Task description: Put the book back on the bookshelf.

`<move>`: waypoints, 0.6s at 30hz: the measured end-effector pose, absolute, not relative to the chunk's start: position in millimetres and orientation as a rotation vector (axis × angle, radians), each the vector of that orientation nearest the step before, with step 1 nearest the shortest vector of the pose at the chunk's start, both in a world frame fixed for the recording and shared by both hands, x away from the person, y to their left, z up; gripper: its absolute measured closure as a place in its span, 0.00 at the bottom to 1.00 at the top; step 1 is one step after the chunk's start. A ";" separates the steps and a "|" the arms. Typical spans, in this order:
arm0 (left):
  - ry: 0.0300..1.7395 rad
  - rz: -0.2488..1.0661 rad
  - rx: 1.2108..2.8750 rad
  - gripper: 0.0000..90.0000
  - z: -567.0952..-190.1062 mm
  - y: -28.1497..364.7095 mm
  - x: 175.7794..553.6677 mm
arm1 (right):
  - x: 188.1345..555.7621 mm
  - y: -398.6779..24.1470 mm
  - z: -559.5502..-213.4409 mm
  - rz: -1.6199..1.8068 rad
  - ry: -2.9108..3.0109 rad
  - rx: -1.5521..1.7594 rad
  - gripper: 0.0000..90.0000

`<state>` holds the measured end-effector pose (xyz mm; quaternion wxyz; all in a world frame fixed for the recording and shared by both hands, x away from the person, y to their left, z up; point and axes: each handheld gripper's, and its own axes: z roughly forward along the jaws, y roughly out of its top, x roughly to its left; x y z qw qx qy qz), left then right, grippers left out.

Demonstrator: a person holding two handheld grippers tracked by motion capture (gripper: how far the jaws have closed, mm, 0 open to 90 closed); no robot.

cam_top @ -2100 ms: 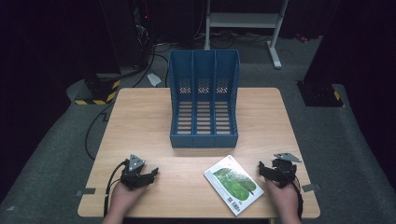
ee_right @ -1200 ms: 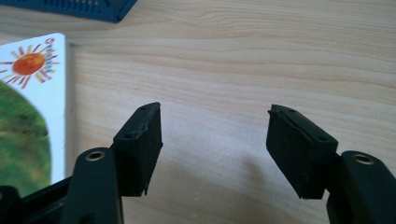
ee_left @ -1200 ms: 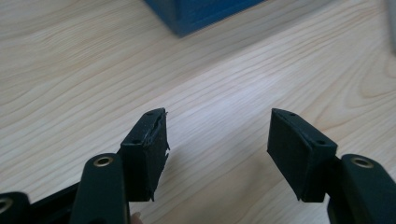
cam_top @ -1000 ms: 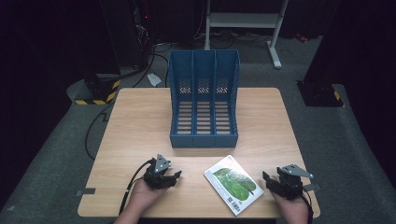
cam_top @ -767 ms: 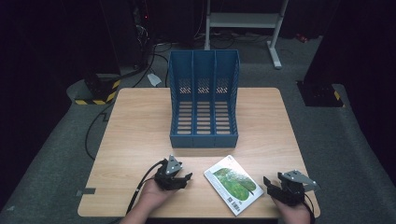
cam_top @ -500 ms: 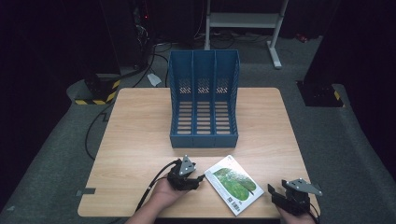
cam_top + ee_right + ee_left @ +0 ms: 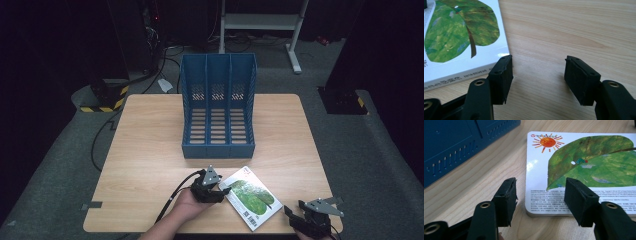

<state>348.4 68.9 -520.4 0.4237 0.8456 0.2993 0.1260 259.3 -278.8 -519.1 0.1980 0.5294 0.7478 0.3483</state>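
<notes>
Near the front edge of the tabletop (image 7: 150, 150), a picture book (image 7: 251, 196) with a green leaf on its cover is laid flat and askew, cover up, just in front of the blue three-slot file rack (image 7: 218, 107), which is stood upright with its open slots facing the person; this arrangement suggests that the book is meant to be lifted and slid into one of the compartments, all three of which appear unoccupied. The left tool (image 7: 210, 186) is brought up to the book's left corner, and in the left gripper view its jaws are seen spread wide, one beside the book over bare wood and the other over the printed margin of the cover (image 7: 579, 167), so that the corner is straddled but nothing is yet pinched; whether the cover is touched by that jaw cannot be told. The right tool (image 7: 314, 222) is held at the near right corner of the tabletop, apart from the book, probably kept out of the way until it is needed. In the right gripper view its jaws are likewise spread, with only wood between them and the book's edge (image 7: 461, 72) just beside the left jaw.
</notes>
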 end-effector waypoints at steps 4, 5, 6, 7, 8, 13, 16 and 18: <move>0.753 0.298 2.110 0.48 -521.4 73.6 345.9 | 264.4 -272.1 -519.6 0.979 2.116 1.453 0.45; 0.753 0.298 2.110 0.48 -521.4 73.6 345.9 | 265.8 -271.3 -519.2 0.979 2.113 1.454 0.45; 0.758 0.290 2.106 0.48 -521.6 75.1 344.9 | 265.8 -271.3 -519.2 0.979 2.113 1.454 0.45; 0.755 0.293 2.109 0.48 -521.7 77.9 343.9 | 267.3 -270.6 -519.0 0.983 2.114 1.456 0.45; 0.758 0.292 2.109 0.47 -521.7 79.5 343.3 | 269.4 -268.9 -518.8 0.989 2.117 1.461 0.45; 0.780 0.297 2.107 0.47 -521.5 88.5 340.2 | 277.2 -259.5 -517.7 0.988 2.139 1.446 0.46; 0.794 0.295 2.111 0.47 -520.9 95.0 336.6 | 283.1 -250.7 -515.4 0.970 2.147 1.434 0.46; 0.801 0.299 2.136 0.46 -521.6 99.0 334.0 | 287.4 -244.8 -513.4 0.973 2.152 1.415 0.47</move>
